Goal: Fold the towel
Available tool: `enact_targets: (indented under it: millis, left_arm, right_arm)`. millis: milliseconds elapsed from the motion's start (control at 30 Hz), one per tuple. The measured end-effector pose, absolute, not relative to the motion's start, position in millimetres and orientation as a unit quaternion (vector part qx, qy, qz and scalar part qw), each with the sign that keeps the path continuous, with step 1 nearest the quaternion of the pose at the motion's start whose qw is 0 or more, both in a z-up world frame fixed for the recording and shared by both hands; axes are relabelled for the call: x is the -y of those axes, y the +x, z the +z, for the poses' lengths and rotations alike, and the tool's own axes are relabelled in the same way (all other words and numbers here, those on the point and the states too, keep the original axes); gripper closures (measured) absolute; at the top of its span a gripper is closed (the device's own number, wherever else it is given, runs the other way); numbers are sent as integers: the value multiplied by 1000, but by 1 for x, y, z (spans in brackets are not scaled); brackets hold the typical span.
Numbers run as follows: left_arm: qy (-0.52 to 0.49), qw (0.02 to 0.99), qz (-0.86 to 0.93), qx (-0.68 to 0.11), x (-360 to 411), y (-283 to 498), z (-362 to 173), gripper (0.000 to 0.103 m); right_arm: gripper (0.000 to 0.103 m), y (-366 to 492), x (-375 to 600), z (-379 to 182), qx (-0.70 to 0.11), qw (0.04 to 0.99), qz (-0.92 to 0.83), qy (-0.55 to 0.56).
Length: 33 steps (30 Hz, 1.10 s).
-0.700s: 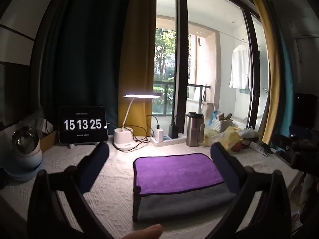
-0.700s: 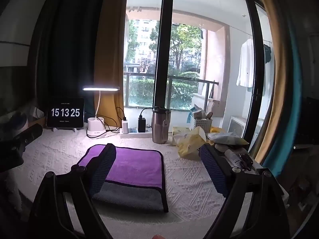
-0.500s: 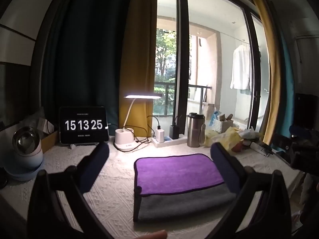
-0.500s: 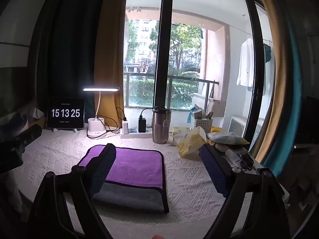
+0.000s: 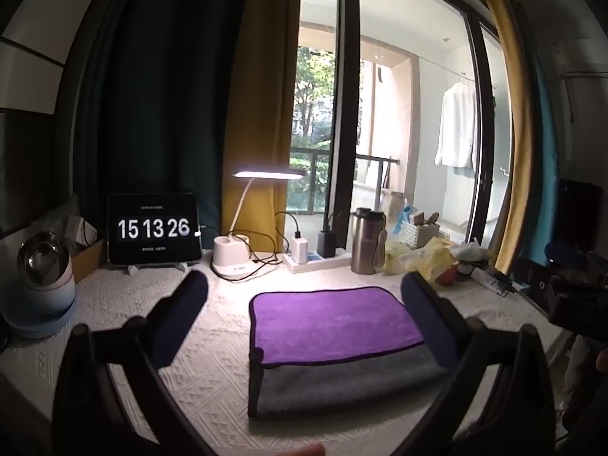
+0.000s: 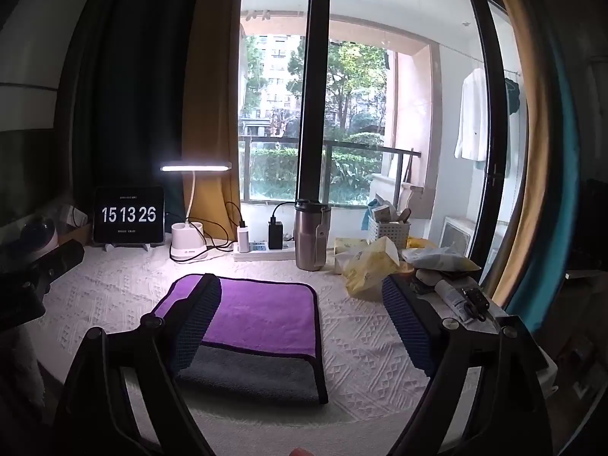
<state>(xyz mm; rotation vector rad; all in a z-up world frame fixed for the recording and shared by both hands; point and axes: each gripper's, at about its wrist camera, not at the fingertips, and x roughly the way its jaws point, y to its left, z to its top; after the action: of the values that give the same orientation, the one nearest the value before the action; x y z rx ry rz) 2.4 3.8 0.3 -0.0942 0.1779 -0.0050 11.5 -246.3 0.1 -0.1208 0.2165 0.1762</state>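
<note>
A: Two grippers on the list. State?

B: Left gripper (image 5: 304, 304) and right gripper (image 6: 302, 317) each hover above the worktop (image 5: 125, 304) with jaws spread wide, holding nothing.

A: Item one, the towel?

B: Towel (image 5: 330, 319), one piece, lying flat on the worktop in front of the steel tumbler (image 5: 366, 241), well short of it. Purple face folded over grey, with a grey band left showing along the near edge.

A: Neighbours?

B: Desk lamp (image 5: 231, 254) and power strip (image 5: 319, 260), both left of the tumbler; yellow bags (image 5: 421, 256) to its right.

A: Risks?

B: Likely a pinch taking only the top layer, so the fold slides askew. A wide swing could knock the tumbler or snag the cables.
</note>
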Motion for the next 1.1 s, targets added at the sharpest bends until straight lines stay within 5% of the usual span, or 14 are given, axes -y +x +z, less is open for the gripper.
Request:
enact_targets:
  millis: [1100]
  left_arm:
    - [-42, 995, -6, -86, -1, 0, 2, 1]
  right_arm:
    - [14, 9, 248, -1, -106, 989, 93, -54]
